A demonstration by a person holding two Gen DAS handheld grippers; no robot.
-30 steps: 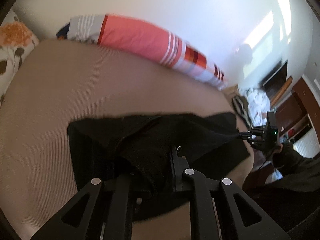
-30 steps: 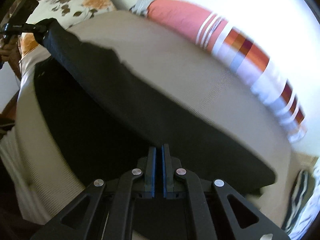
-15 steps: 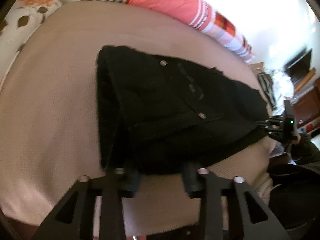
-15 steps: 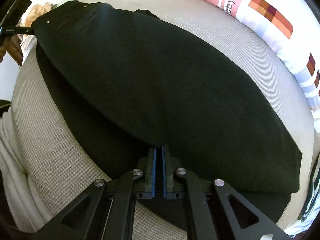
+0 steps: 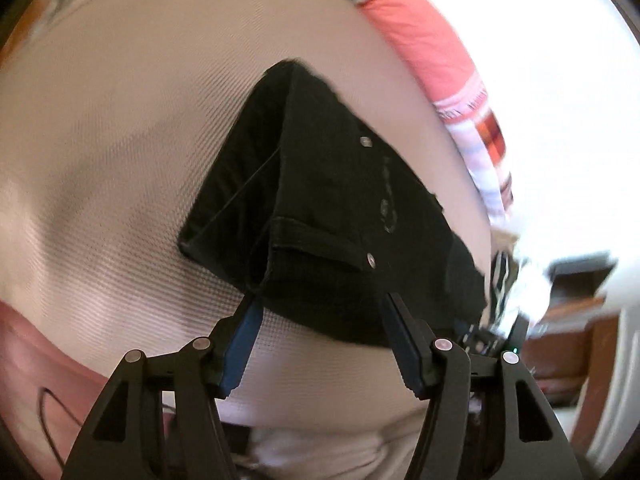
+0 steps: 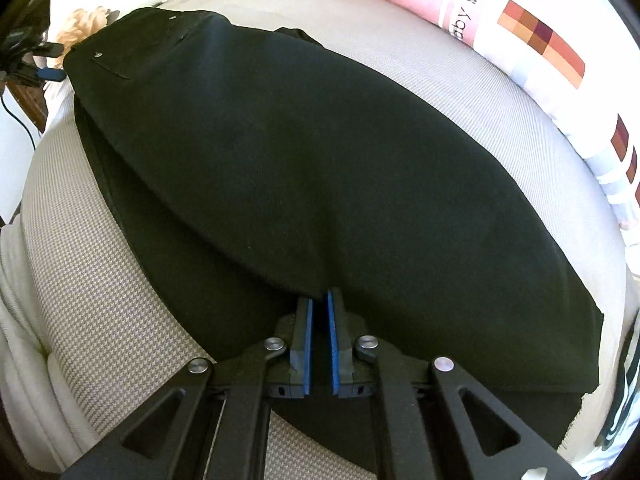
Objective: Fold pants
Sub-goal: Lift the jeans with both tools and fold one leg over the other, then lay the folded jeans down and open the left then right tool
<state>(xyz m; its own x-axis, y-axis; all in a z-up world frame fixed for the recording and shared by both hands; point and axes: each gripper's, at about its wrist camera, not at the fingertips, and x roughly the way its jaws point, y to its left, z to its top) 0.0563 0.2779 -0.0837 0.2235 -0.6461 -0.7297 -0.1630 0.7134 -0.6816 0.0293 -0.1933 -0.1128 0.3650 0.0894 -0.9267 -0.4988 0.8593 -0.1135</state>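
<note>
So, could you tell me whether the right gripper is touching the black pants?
Touching: the right wrist view shows the right gripper with its blue pads nearly closed on a pinched fold of the black pants.

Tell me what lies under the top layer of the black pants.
Under the folded-over top layer of the black pants a second black layer shows along the near edge, lying on the beige bed cover. The cover directly beneath the pants is hidden. The right gripper pinches the edge.
</note>
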